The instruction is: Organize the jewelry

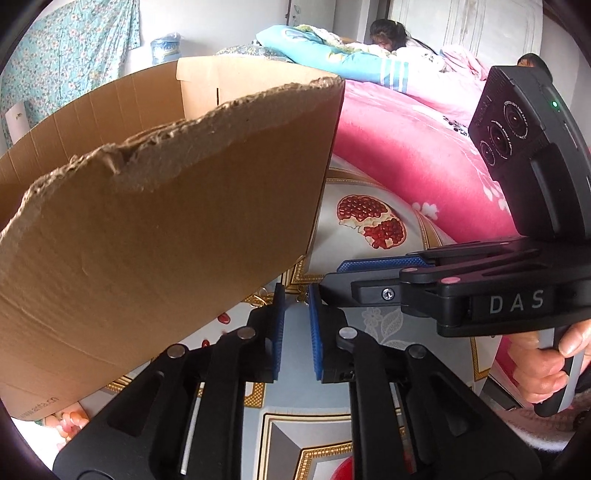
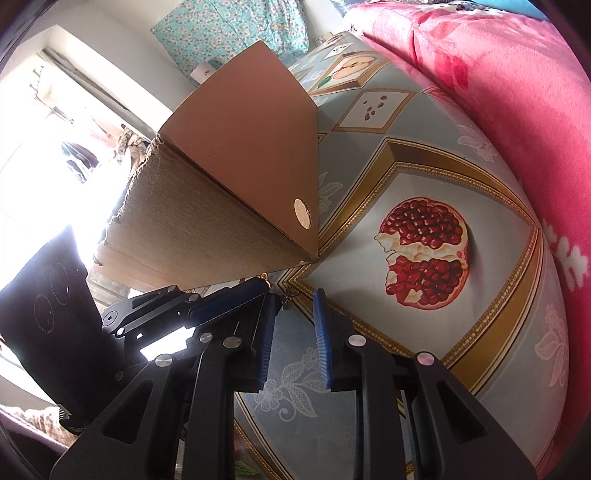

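A small bronze butterfly charm (image 2: 287, 301) on a thin gold hook (image 2: 264, 277) hangs just above the patterned cloth, beside the corner of a cardboard box (image 2: 240, 166). In the left wrist view it is only a tiny speck (image 1: 303, 295). My left gripper (image 1: 297, 291) points at it, its blue pads a narrow gap apart and not pressing on anything I can see. In the right wrist view the left gripper (image 2: 258, 286) shows side-on, with the hook at its tip. My right gripper (image 2: 295, 295) is open, and the charm sits between its tips near the left finger, untouched. It reaches in from the right (image 1: 332, 275).
The torn-edged cardboard box (image 1: 147, 221) stands close on the left. A pomegranate-print tablecloth (image 1: 369, 221) covers the surface. A pink blanket (image 1: 406, 147) bounds it on the right, and a person (image 1: 388, 35) lies on the bed beyond. A hand (image 1: 546, 369) grips the right gripper's handle.
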A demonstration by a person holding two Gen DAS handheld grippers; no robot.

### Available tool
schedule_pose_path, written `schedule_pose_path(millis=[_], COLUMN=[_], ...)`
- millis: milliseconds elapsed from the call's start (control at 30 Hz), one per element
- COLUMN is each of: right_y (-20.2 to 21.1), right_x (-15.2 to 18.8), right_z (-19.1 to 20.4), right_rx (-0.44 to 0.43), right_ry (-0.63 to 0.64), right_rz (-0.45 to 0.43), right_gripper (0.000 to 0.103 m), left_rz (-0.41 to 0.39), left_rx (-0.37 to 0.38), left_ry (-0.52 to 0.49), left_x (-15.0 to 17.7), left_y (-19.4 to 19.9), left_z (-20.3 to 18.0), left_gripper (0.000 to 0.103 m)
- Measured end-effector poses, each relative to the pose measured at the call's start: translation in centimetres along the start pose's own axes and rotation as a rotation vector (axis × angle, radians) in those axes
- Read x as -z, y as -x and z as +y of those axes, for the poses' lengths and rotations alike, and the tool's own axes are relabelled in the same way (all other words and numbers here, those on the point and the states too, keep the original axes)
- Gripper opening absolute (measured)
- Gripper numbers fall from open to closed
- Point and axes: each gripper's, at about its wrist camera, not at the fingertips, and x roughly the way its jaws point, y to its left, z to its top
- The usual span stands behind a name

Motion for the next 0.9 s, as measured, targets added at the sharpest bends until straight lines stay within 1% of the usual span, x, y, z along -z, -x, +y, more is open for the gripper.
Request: schedule_pose_path(millis=[100, 200, 400, 533, 633, 700, 767, 900], right_y=[-0.1, 0.0, -0.1, -0.1, 0.0, 0.1, 0.2, 0.0], right_x=[-0.1, 0.0, 0.0, 0.1, 0.2, 0.2, 0.3, 0.3], right_z=[0.0, 0.0, 0.1, 0.2, 0.3, 0.7, 1.5, 3.9], right_rx=[-0.002, -0.003, -0.002, 0.001, 0.005, 0.024, 0.043, 0.044], right_ry=[0.001, 0.0, 0.001, 0.002, 0.005, 0.019, 0.065, 0.178], right_rz=[0.001, 0.001, 0.0, 0.0, 0.003, 0.007, 0.001, -0.014], right_gripper=[0.021, 0.021, 0.021, 0.021, 0.021, 0.021, 0.021, 0.021], left_rz=[0.021, 0.055, 0.068, 0.076, 0.078, 0.075, 0.07, 0.051], left_rx=[0.012, 0.053, 0.092, 0.106, 0.109, 0.107, 0.098, 0.05], left_ry=[0.009, 0.053, 0.094, 0.11, 0.12, 0.129, 0.138, 0.172], left_x=[0.1, 0.3, 1.3, 2.1, 2.8, 3.5, 4.3, 5.5], left_y=[0.0, 0.1, 1.7, 2.6, 3.4, 3.7, 4.3, 5.6], left_z=[0.1, 0.7, 1.3, 1.5, 1.5, 1.4, 1.7, 2.6], left_gripper=[0.012, 0.012, 0.012, 0.012, 0.012, 0.012, 0.012, 0.012])
